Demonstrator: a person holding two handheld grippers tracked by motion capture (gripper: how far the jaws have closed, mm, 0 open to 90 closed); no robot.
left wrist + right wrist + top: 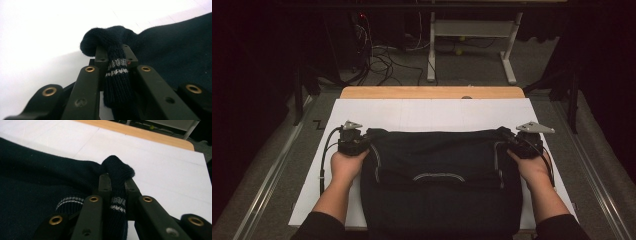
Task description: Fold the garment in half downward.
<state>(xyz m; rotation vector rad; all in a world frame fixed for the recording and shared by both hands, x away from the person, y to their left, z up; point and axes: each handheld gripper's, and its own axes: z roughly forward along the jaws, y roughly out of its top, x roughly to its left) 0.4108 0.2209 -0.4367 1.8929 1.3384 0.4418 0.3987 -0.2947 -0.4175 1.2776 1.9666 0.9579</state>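
A dark navy knitted sweater (439, 180) with thin grey stripes lies folded on the white board (427, 114), its near part hanging over the front edge. My left gripper (360, 141) is shut on the sweater's far left corner, and a striped knit fold (115, 67) is pinched between its jaws. My right gripper (511, 142) is shut on the far right corner; a striped fold (117, 195) sits between its jaws too. Both corners bulge just past the jaw tips. A hand holds each gripper.
The white board rests on a wooden table whose far edge (432, 92) shows beyond it. Bare white board lies beyond the sweater. Behind the table stand a white desk frame (472, 45) and cables (382, 60) on the grey floor.
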